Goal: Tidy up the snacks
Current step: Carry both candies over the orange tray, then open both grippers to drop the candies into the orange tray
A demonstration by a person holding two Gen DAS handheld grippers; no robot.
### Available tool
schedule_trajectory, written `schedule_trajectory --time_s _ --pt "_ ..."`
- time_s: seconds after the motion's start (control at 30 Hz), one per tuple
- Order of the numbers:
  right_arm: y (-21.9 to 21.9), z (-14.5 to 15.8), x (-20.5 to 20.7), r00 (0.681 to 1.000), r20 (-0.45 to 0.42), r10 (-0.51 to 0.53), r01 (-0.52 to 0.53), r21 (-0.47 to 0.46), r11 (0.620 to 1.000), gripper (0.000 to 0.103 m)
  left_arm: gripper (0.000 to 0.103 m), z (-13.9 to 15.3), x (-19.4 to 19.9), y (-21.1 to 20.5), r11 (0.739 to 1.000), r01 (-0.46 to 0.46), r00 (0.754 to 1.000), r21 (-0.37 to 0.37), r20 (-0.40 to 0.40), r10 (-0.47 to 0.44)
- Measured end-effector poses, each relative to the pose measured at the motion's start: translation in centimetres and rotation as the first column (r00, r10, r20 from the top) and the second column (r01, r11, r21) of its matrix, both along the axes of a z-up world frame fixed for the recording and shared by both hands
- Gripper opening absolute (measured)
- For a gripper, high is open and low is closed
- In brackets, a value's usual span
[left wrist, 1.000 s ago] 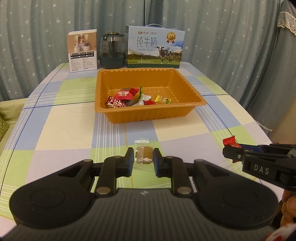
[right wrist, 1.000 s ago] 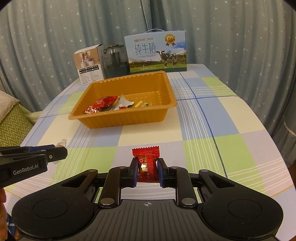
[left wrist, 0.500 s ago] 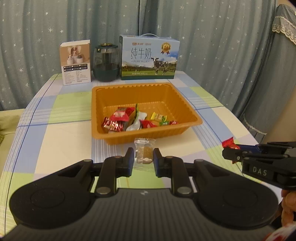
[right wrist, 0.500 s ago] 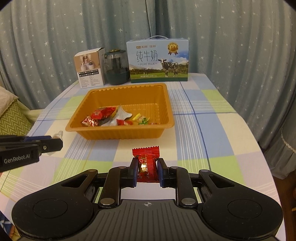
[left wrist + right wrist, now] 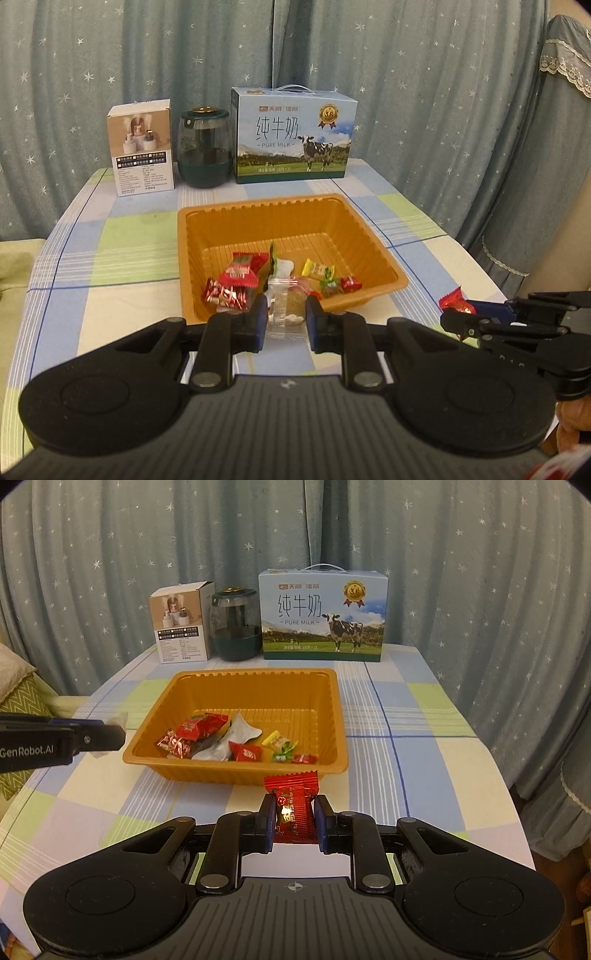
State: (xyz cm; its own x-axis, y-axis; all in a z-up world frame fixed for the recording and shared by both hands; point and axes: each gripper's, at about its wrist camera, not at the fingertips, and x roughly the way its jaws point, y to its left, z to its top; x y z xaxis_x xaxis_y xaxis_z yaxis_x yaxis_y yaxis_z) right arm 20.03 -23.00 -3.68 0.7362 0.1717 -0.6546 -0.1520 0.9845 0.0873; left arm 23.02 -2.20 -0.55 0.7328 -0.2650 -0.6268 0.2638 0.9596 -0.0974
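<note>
Both grippers have closed in on the orange tray (image 5: 334,705). Left gripper (image 5: 285,320) pinches a clear-wrapped snack (image 5: 286,309) at the tray's near rim; right gripper (image 5: 294,821) pinches a red candy (image 5: 294,805) just short of it. Delivery step: next, carry over the rim and let go.

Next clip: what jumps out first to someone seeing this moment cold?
The orange tray mid-table, with wrapped snacks piled in its near half. Each gripper holds a snack short of it: the left gripper a clear-wrapped snack, the right gripper a red candy. The milk box stands behind.
</note>
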Motion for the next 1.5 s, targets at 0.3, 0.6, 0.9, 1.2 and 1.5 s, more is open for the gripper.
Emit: schedule_trajectory --time_s 0.3,0.6,0.9,1.2,1.5 --pt "0.4 0.7 4.1 0.999 -0.007 0.036 -0.036 -0.011 0.999 0.022 0.02 0.0 4.2 0.6 1.0 0.002 1.0 -0.003 -0.011 -0.002" --pt "0.6 0.9 9.7 0.997 -0.05 0.057 -0.054 0.057 0.997 0.022 0.02 0.3 8.9 0.3 1.0 0.021 1.0 -0.008 -0.015 -0.021" --pt "0.5 0.2 14.0 0.996 -0.068 0.054 -0.048 0.084 0.995 0.022 0.02 -0.9 12.8 -0.9 0.999 0.039 0.999 -0.002 -0.034 -0.039" --pt "0.5 -1.2 15.5 0.995 -0.083 0.049 -0.041 0.094 0.995 0.022 0.02 -3.2 14.6 -1.5 0.999 0.052 0.996 -0.008 -0.072 -0.052" --pt "0.2 -2.0 15.1 0.994 -0.102 0.046 -0.036 0.095 0.995 0.022 0.047 -3.4 13.7 0.0 1.0 0.024 0.998 -0.001 -0.063 -0.024"
